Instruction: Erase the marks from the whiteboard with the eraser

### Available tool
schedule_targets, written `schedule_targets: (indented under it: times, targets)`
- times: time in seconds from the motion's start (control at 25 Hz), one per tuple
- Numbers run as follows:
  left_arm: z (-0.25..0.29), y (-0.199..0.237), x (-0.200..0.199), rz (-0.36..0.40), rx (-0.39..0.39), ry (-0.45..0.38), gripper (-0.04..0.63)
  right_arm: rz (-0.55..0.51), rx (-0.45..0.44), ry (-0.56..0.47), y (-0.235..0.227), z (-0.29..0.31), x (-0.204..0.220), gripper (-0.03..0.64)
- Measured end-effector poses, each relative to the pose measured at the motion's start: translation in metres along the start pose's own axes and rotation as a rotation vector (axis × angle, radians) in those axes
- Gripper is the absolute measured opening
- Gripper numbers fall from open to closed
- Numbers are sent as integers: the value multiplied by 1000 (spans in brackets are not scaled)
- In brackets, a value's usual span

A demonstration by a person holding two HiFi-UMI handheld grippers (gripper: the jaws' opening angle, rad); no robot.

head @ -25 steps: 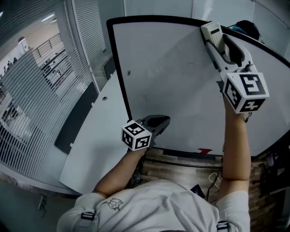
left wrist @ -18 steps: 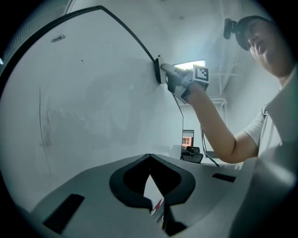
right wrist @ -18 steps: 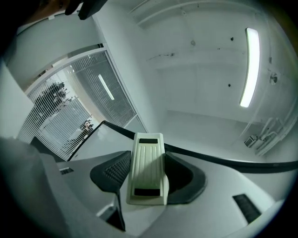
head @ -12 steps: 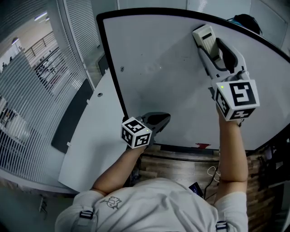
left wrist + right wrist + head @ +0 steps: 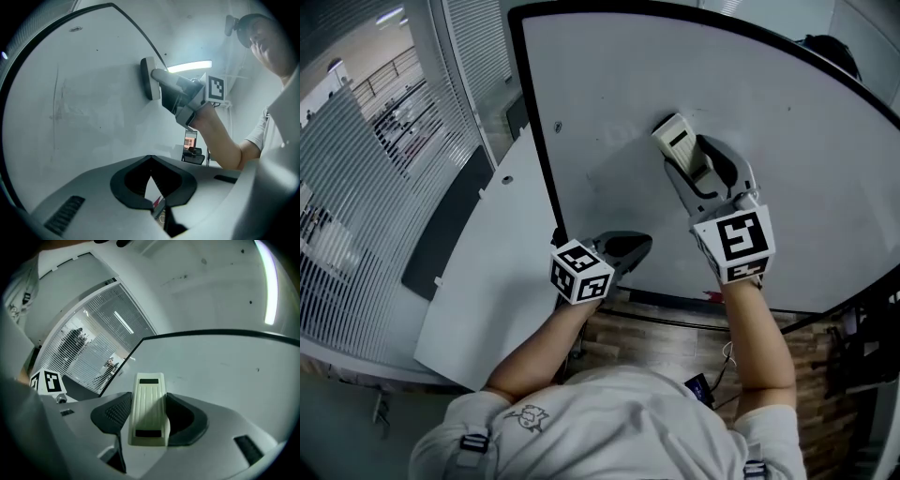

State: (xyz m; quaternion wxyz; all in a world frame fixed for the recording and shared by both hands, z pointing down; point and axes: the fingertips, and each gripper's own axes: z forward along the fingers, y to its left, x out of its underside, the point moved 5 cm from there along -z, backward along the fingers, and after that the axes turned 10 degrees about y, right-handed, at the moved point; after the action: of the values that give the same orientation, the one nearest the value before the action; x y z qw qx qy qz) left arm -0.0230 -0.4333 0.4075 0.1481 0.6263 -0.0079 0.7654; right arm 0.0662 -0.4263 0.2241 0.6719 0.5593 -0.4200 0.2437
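Gripping the eraser (image 5: 149,409) between the two fingers of my right gripper (image 5: 686,161), I have its flat face pressed against the whiteboard (image 5: 806,159). The pale ribbed back of the eraser faces me, and both its long sides are clamped by my dark finger pads. It sits left of the middle of the board, in the upper half. A faint grey smudge (image 5: 615,134) lies just beside it on the left. My left gripper (image 5: 624,247) is low down near the board's bottom left corner, close to the black frame (image 5: 536,141). Its fingers are closed together with nothing between them, and I cannot tell whether it touches the board. Slatted blinds (image 5: 366,178) stand off to the left.
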Motion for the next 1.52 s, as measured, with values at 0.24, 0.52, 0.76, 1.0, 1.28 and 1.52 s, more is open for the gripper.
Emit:
schedule_targets:
  times: [0.24,0.52,0.76,1.0,1.28,1.52]
  targets:
    - [-11,-12,0,5,-44,-5,8,50,-112,69,24,-1,41,236]
    - [-12,-37,-1,11,-92,-25,8,125,-153,50,29,-54,59,236]
    - [-8,-73,-3,19,-117,-60,8,193,-134,35,26,-114,73,236]
    - [9,-129,-2,24,-95,-94,8,350,-144,-34,22,-181,84,236]
    - [18,-201,0,41,-111,-124,8,383,-145,-54,29,-256,95,236]
    - [1,-267,21,54,-171,-138,8,423,-174,-78,59,-322,106,236]
